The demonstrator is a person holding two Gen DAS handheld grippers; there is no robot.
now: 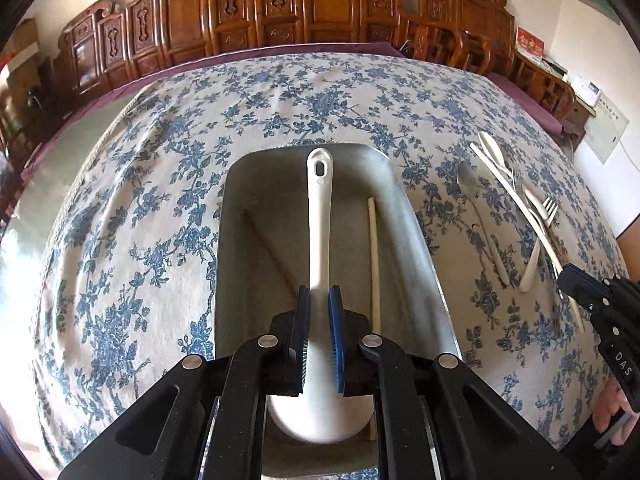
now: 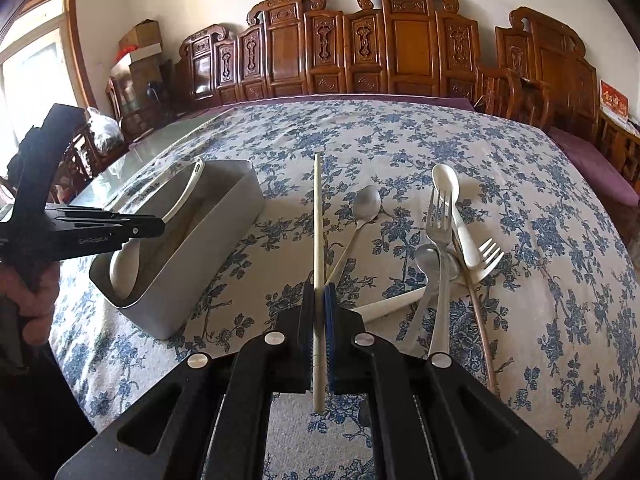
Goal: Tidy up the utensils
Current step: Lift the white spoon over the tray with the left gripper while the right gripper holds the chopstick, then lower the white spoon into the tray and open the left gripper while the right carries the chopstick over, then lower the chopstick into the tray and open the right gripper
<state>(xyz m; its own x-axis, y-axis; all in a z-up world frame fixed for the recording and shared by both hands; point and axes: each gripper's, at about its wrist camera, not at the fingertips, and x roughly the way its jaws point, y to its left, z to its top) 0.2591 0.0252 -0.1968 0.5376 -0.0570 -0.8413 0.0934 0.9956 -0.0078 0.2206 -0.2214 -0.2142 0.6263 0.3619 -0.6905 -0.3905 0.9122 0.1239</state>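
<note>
Floral-cloth tabletop [image 2: 400,148], carved wooden panels behind. Left tool [image 1: 319,304] clamped on white ladle [image 1: 320,216], low inside grey bin [image 1: 248,184]. Right tool [image 2: 319,300] pinching chopstick [image 2: 317,216] above cloth. Risk: thin chopstick pivoting, slipping; ladle handle overhanging bin rim.

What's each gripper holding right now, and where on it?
Left gripper: white rice paddle, gripped on its handle near the scoop. Right gripper: one pale chopstick, gripped nearer its lower end.

Likely a home dining room — floral tablecloth [image 2: 400,140], carved wooden chairs [image 2: 408,40].
</note>
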